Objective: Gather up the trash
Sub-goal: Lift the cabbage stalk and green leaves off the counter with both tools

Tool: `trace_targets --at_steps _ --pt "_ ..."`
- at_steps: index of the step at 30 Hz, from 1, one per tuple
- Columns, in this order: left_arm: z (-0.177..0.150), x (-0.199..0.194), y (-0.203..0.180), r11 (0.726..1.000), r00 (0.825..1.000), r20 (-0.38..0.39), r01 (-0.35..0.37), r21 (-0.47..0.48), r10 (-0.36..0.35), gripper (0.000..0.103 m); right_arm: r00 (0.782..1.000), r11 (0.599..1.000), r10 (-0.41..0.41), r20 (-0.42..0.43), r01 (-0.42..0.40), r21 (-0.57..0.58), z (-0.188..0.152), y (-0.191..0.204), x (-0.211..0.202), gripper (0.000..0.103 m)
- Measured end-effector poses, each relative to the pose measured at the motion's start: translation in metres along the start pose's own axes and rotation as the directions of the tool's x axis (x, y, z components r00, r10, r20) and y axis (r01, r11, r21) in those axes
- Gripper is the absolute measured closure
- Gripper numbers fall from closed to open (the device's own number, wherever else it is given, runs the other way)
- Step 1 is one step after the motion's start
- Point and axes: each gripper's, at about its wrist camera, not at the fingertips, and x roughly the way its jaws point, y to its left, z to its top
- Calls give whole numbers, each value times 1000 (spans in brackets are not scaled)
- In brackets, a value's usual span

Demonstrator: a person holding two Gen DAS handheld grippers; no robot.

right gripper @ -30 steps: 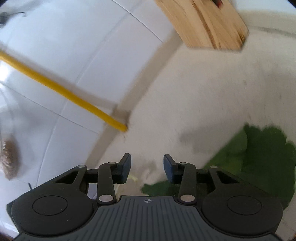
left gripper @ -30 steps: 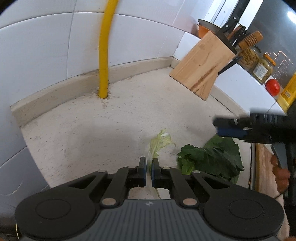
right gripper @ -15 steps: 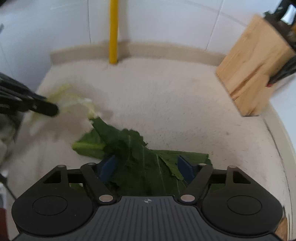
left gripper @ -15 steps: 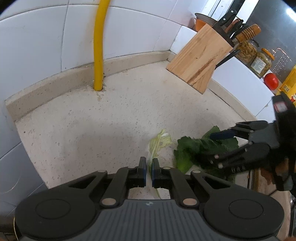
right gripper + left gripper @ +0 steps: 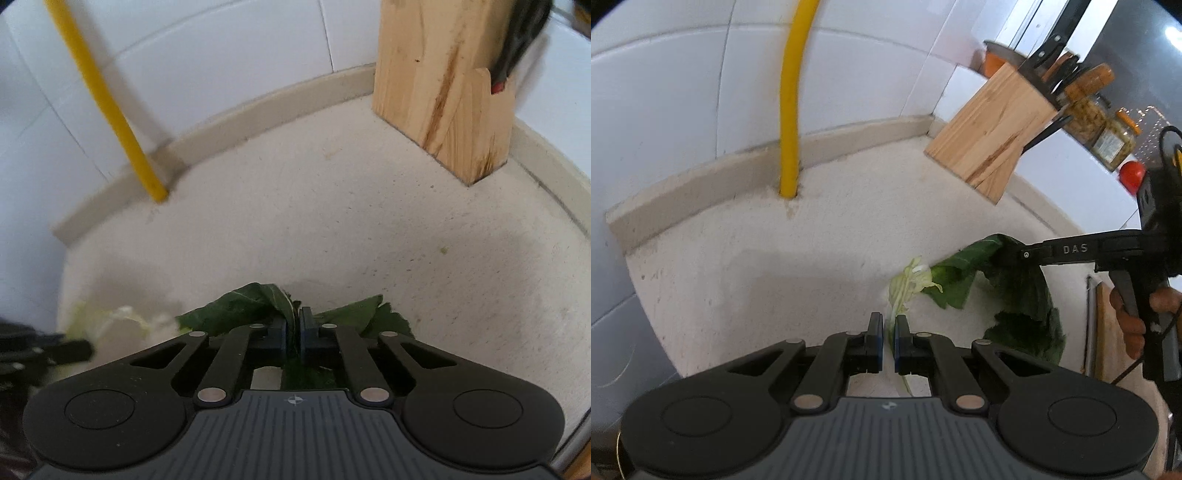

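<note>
in the left wrist view the left claw (image 5: pixel 888 326) at lower centre is clamped on a pale cabbage leaf (image 5: pixel 908 282), with the dark green leaf (image 5: pixel 1021 291) lifted at right centre. in the right wrist view the right claw (image 5: pixel 293 326) is clamped on that dark green leaf (image 5: pixel 240 308) above the speckled bench (image 5: pixel 351 221), knife block (image 5: pixel 439 81) upper right.

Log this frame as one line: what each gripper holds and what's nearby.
left gripper: shut on pale leaf | right gripper: shut on dark green leaf | counter: knife block at back

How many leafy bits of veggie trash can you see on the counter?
2. A pale yellow-green leaf is pinched in the left gripper. Beside it, a dark green leaf is pinched in the right gripper. Smaller scraps may hide underneath.
</note>
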Motion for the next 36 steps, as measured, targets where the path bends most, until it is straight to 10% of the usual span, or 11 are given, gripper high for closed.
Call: trace_targets --at_steps 14,36 --pt "13 -41 -11 997 992 99 71 43 -75 101 967 985 92 239 -123 119 1 14 -84 95" --pt "8 -102 6 996 973 214 79 51 -88 101 937 980 141 321 -178 90 -9 70 -125 95"
